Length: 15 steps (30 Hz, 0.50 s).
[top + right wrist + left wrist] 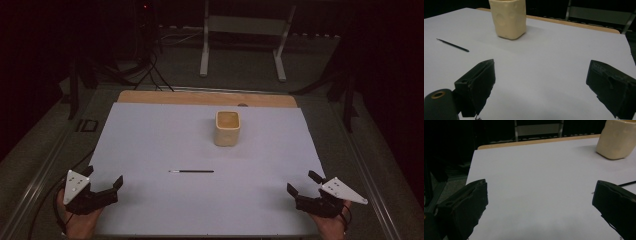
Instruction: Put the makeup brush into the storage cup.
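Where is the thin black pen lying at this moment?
In the high view the pen lies flat on the white sheet, near its middle, in front of the cream cup and between the two claws, touching neither.

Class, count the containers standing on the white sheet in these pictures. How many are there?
1: a cream cup stands upright toward the far middle of the white sheet, beyond the thin black pencil. Nothing in view could hide another.

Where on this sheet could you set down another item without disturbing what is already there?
Bare patches: left of the cup and above the thin black stick; right of the cup; and below the stick, between the left gripper and right gripper. Only the stretch from cup to stick is crowded.
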Tool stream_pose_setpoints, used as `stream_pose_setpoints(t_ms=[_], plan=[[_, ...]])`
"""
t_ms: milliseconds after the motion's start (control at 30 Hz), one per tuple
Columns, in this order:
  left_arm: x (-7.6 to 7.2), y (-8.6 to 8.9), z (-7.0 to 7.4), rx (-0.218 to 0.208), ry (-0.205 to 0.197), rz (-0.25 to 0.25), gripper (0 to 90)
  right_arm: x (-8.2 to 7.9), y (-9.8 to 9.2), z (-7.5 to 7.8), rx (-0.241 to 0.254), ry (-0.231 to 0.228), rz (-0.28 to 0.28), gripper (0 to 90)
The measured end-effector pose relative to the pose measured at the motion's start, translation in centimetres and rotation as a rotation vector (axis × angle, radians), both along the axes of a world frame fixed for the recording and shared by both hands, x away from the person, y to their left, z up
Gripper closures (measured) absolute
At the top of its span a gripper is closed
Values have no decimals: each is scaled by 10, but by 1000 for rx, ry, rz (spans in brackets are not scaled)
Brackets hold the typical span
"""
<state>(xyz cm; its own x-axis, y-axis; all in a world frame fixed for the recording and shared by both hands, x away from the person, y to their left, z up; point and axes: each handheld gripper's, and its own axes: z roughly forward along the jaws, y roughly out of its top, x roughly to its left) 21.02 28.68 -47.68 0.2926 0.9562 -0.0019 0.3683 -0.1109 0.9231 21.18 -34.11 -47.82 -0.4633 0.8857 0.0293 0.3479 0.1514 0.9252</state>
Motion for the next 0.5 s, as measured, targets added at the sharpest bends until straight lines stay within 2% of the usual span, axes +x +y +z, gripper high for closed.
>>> stream_pose_setpoints(t_ms=[333,500], plan=[[1,-1,0,2,2,-12,14,0,2,1,5,1,6,85],[1,-2,-1,3,5,-20,14,0,4,4,24,5,20,85]])
